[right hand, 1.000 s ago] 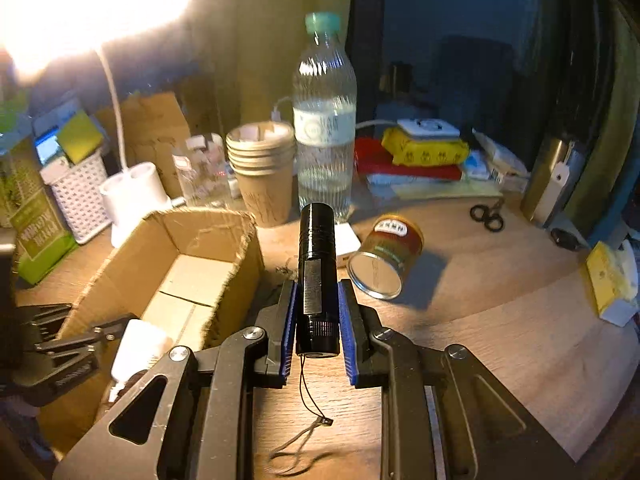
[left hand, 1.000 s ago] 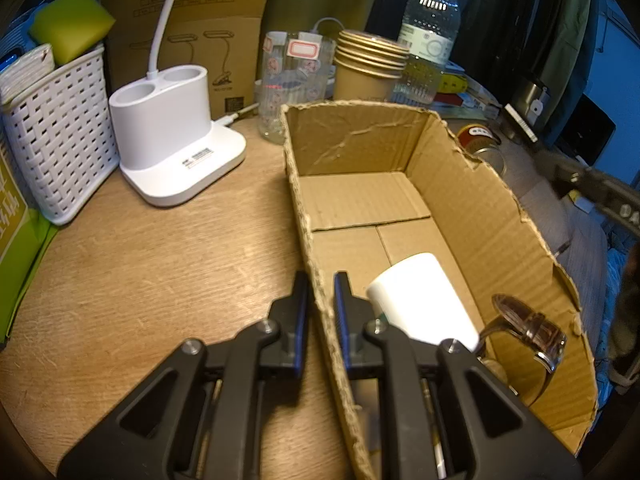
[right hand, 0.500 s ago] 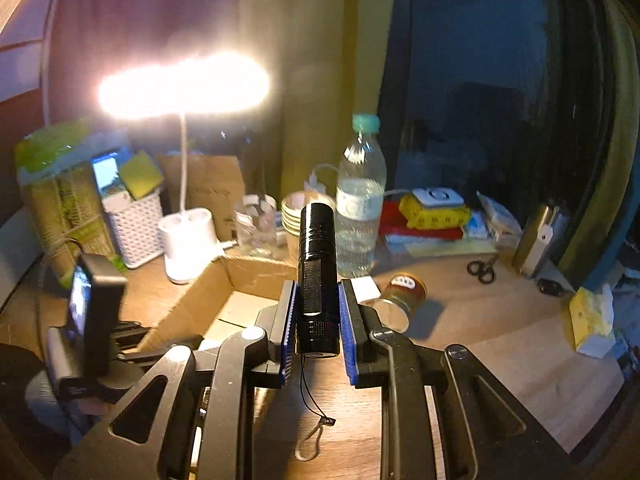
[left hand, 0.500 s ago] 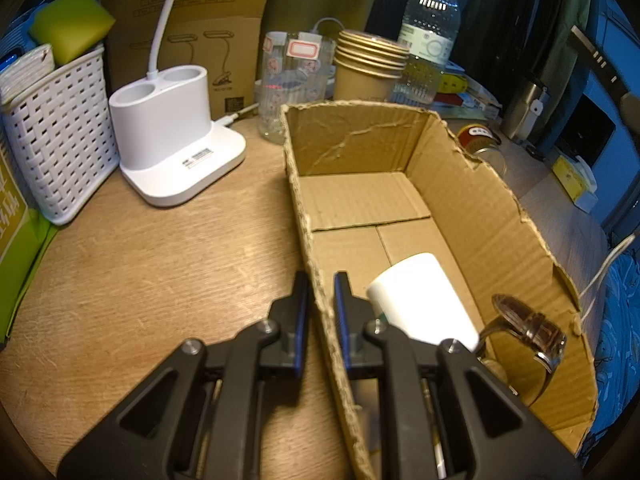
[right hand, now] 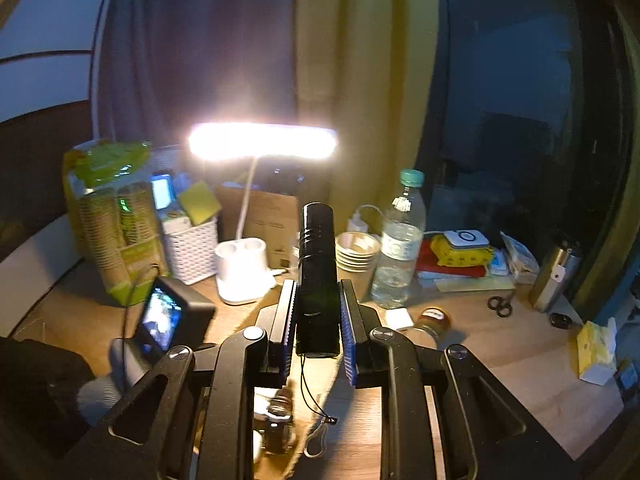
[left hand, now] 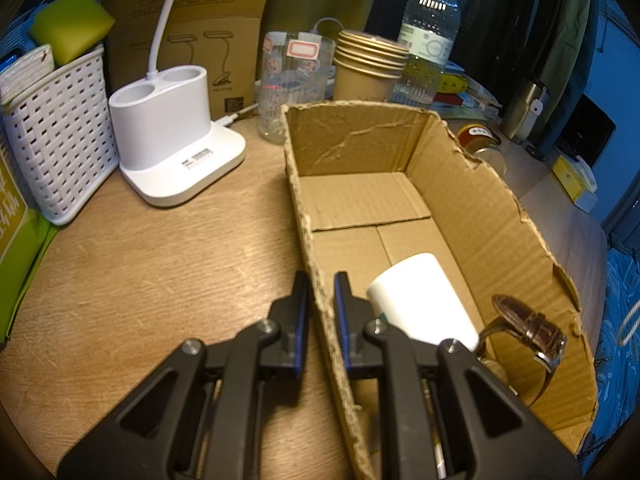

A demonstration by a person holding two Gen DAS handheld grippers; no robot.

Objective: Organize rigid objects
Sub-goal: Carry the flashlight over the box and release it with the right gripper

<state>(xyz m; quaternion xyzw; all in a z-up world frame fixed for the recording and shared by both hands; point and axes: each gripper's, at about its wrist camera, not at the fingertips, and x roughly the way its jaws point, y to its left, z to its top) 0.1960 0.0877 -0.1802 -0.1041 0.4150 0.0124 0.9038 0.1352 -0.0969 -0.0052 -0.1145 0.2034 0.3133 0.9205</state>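
Right wrist view: right gripper (right hand: 318,322) clamping black flashlight (right hand: 318,280) between pads, held above table. Left gripper (left hand: 320,300) pinching cardboard box (left hand: 480,216) wall; white cup (left hand: 420,300), watch (left hand: 528,328) lying inside.

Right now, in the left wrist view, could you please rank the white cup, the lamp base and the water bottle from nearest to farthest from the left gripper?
1. White cup: just right of the left gripper, inside the box.
2. Lamp base: up left, on the table.
3. Water bottle: far back, right.
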